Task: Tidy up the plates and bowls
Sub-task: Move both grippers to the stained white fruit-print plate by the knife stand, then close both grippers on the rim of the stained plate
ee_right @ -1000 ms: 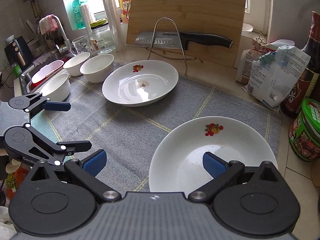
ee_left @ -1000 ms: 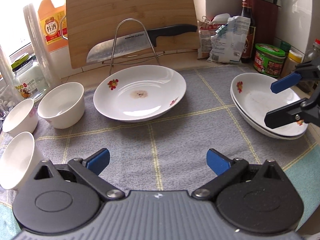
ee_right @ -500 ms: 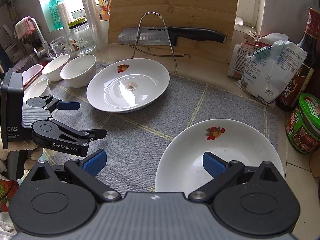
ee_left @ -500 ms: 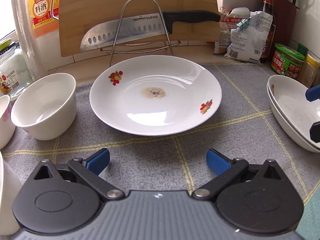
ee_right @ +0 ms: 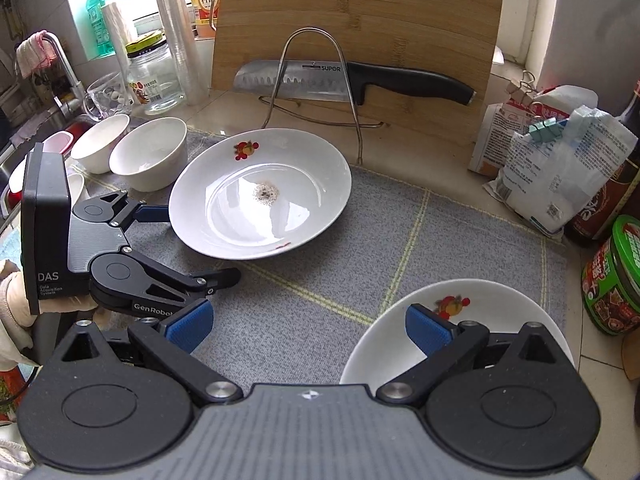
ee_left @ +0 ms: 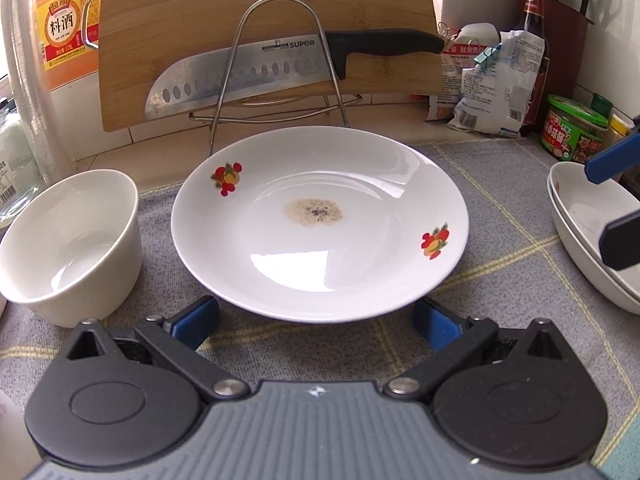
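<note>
i've brought my left gripper (ee_left: 316, 322) in until its spread fingers flank the stained plate (ee_left: 320, 222) rim at 6 o'clock, ready to lift it toward the stacked plates (ee_left: 592, 236) at 3 o'clock, where my right gripper (ee_right: 306, 326) waits, jaws apart.
</note>
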A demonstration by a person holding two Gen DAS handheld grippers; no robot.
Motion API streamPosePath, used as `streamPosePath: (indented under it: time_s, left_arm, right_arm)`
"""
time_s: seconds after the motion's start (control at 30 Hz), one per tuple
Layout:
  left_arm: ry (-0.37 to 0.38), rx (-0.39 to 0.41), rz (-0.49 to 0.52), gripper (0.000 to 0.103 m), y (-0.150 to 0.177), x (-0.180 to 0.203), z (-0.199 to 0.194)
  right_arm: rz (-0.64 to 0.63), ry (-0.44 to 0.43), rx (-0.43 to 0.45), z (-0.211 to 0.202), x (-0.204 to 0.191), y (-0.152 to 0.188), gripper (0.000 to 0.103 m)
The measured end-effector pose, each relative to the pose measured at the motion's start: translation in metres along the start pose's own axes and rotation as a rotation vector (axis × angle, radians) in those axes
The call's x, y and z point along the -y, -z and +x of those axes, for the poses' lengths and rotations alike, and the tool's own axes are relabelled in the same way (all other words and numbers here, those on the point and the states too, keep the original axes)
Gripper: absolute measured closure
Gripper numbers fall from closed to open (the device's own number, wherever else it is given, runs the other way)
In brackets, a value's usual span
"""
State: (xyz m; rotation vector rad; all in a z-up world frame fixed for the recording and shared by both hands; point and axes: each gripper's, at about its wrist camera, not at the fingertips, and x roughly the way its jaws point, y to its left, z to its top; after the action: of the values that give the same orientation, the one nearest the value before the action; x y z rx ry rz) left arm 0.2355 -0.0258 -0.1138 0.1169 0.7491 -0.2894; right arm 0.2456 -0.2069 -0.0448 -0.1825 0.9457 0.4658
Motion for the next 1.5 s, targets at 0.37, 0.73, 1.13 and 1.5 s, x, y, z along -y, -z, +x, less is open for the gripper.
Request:
streamPosePath:
  time_s: [0.37, 0.73, 1.13, 1.5]
  left_arm:
    - [0.002, 0.029, -0.001, 0.0, 0.001, -0.005, 0.001]
    - [0.016, 0.043, 0.011, 0.0, 0.003, -0.005, 0.0]
    - [0.022, 0.056, 0.014, 0.0, 0.005, -0.004, -0.003]
    - [0.026, 0.057, 0.018, 0.0, 0.005, -0.004, -0.003]
  right_arm:
    - [-0.017, -0.072, -0.034, 0.051, 0.009, -0.053, 0.0]
    - [-0.026, -0.171, -0.165, 0.117, 0.023, -0.088, 0.0]
    - [-0.072, -0.316, -0.209, 0.148, 0.027, -0.11, 0.0]
    - [-0.101, -0.398, -0.212, 0.165, 0.027, -0.135, 0.0]
